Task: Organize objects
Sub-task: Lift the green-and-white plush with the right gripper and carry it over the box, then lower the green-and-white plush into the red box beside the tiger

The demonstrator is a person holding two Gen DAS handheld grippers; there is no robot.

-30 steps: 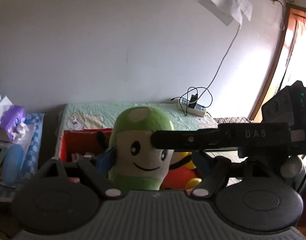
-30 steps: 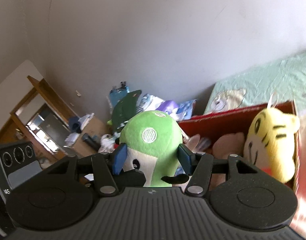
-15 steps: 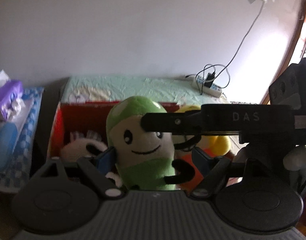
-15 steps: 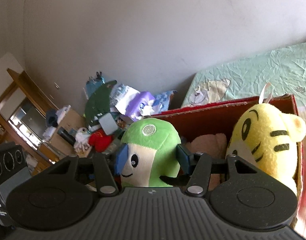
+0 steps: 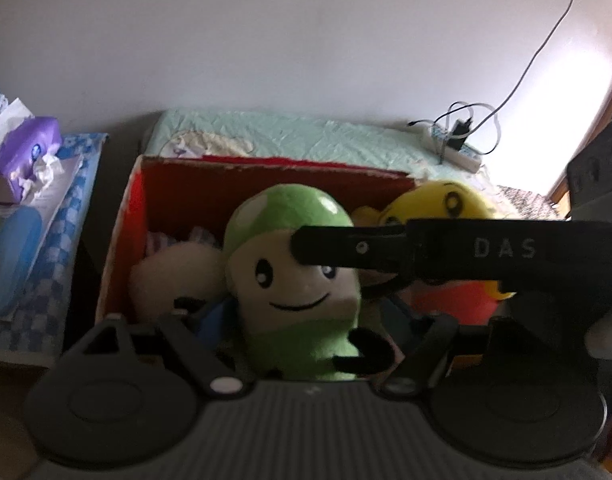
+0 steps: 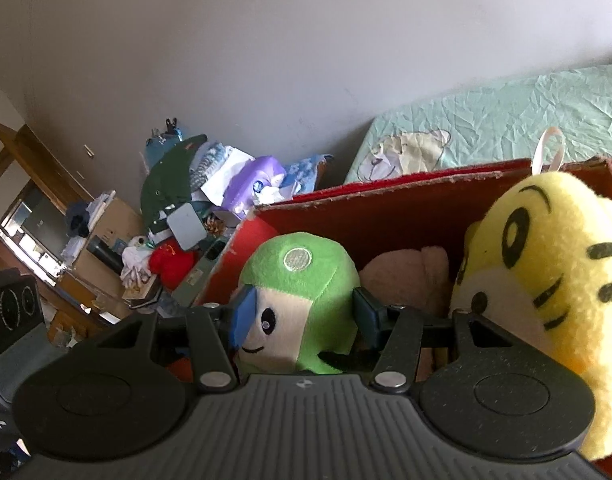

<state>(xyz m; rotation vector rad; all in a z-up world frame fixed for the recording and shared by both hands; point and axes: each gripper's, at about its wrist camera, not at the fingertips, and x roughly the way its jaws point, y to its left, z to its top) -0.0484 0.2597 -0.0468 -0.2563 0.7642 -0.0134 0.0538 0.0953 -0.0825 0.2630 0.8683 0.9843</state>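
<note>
A green plush with a cream smiling face (image 5: 293, 280) (image 6: 301, 304) hangs over the red cardboard box (image 5: 121, 224) (image 6: 390, 196). My right gripper (image 6: 301, 312) is shut on its head, one pad on each side. My left gripper (image 5: 306, 320) is open around the plush's lower body, its fingers apart from it. The right gripper's body (image 5: 466, 252) crosses the left wrist view in front of the plush's face. In the box sit a yellow tiger plush (image 6: 546, 280) (image 5: 446, 204) and a pale pink plush (image 5: 173, 276) (image 6: 406, 276).
The box stands on a bed with a mint green sheet (image 5: 306, 136) (image 6: 506, 108). A power strip with cables (image 5: 458, 148) lies at its far right. A purple tissue pack (image 5: 25, 148) and cluttered items (image 6: 177, 216) lie left of the bed.
Both grippers have lowered with the green plush toward the box. The box interior and the plushes in it now show more fully and closer.
</note>
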